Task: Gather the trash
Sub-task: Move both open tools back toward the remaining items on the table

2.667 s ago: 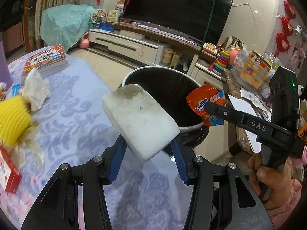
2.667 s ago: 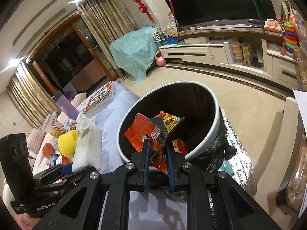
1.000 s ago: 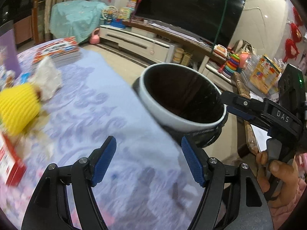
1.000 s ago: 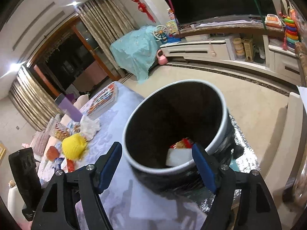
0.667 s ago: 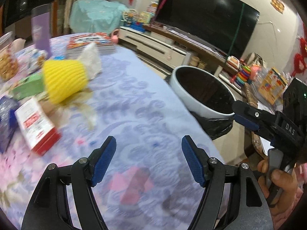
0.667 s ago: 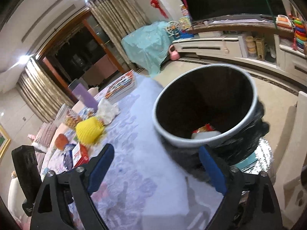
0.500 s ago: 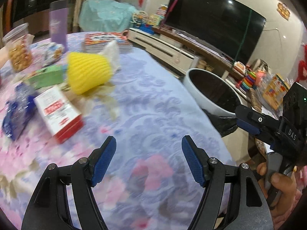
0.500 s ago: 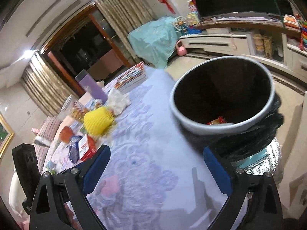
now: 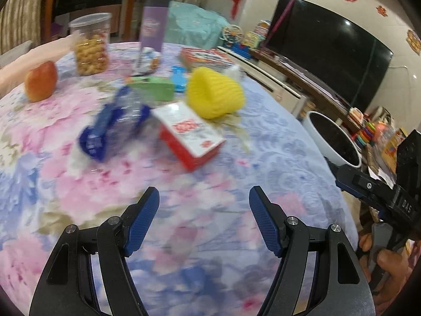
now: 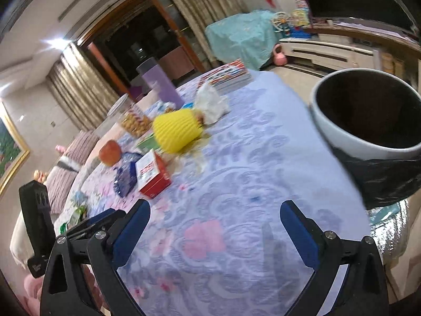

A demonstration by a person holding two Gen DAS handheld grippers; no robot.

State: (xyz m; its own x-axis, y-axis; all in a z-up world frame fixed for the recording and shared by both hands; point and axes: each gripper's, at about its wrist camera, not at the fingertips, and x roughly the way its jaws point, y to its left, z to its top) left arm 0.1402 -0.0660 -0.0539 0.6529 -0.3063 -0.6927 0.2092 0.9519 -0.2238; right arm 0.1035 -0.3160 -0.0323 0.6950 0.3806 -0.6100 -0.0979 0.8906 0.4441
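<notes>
My left gripper is open and empty over the floral tablecloth. Ahead of it lie a red and white box, a yellow foam net, a crumpled blue and clear plastic bottle and a green box. My right gripper is also open and empty above the cloth. The same red box, yellow net and a crumpled white tissue lie ahead of it to the left. The white bin with a black liner stands off the table's right edge.
An apple, a jar of snacks, a purple tumbler and a stack of books stand at the far side of the table. A hand holds the right gripper's handle. A TV and cabinet fill the far wall.
Both grippers have dropped their items into the bin and stand open. Both have swung left, away from the bin and toward the litter on the table.
</notes>
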